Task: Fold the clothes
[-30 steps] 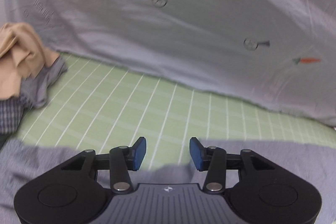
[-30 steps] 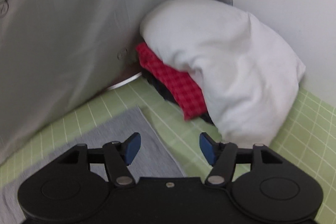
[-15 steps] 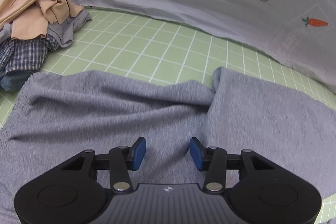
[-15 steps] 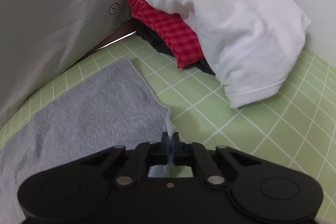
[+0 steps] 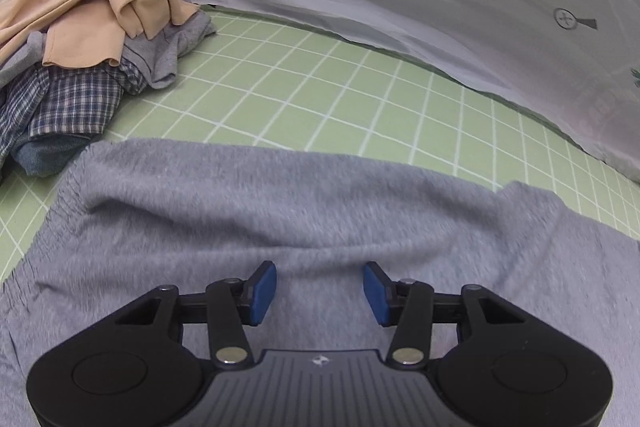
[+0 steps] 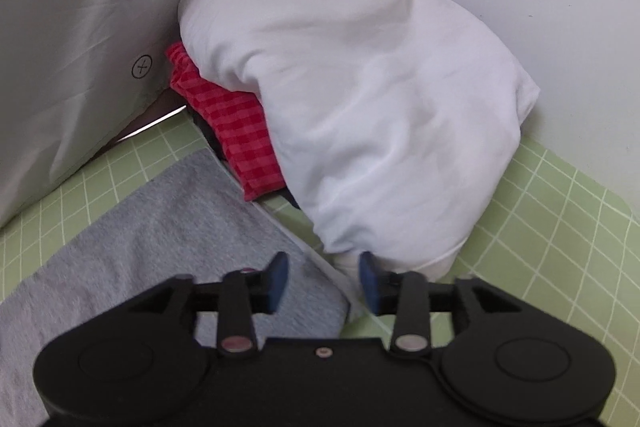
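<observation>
Grey garment spread flat on green grid mat, under both grippers. Left gripper tilted down over its middle, jaws opening, nothing pinched. Right gripper tilted down over garment's corner edge beside white bundle, jaws opening, pads off cloth.

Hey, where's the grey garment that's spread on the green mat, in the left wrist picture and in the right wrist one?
Left wrist: grey garment fills the lower half, under the gripper.
Right wrist: its corner fills the lower left.
Shared landmark: green grid mat.
</observation>
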Tool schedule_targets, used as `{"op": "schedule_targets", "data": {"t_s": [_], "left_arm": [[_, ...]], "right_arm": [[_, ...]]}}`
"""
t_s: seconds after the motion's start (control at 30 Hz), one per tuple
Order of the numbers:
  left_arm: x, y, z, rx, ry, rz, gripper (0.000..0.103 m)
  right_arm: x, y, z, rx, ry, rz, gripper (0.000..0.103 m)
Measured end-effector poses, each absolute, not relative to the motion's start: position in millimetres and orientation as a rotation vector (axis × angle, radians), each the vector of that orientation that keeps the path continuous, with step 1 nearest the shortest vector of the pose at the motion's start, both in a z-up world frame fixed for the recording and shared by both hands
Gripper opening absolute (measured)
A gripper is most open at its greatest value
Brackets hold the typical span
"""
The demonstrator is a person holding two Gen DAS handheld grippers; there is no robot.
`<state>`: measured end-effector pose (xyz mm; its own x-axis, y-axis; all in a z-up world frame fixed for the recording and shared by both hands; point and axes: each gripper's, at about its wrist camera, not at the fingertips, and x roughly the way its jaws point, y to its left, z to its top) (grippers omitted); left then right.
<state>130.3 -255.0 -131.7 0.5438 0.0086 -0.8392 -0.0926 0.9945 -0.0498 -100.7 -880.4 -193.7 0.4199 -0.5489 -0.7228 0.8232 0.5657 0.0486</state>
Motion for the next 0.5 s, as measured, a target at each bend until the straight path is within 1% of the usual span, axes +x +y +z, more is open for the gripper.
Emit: {"op": "schedule_targets", "data": {"t_s": [0.03,0.07,0.17,0.27,0.33,0.47,0.5], "left_arm": [[135,-252,-133,-0.091,0.989,0.066,0.055],[139,-250,-133,-0.090,0.985,0.073,0.056],[145,-240,-130,-0.089,0.961,0.113,0.057],[140,-221,-118,-0.118,0.889,0.153,0.059],[138,-203,-112,-0.116,0.852,0.199,0.066],[142,-165,-117,-0.061,0.854,0.343,0.067],[144,-154,-122,-0.062,0.870,0.378,0.071]], "right_arm": [[-102,-876,-192,0.444,0.705,-0.900,0.075],[-104,-870,-189,0.446,0.699,-0.909,0.077],[-109,-853,-185,0.437,0.715,-0.910,0.078],[-119,-836,-181,0.444,0.728,-0.902,0.078],[-123,-826,-179,0.448,0.743,-0.900,0.078],[-125,-808,-179,0.478,0.770,-0.887,0.078],[-123,-804,-178,0.484,0.774,-0.881,0.078]]}}
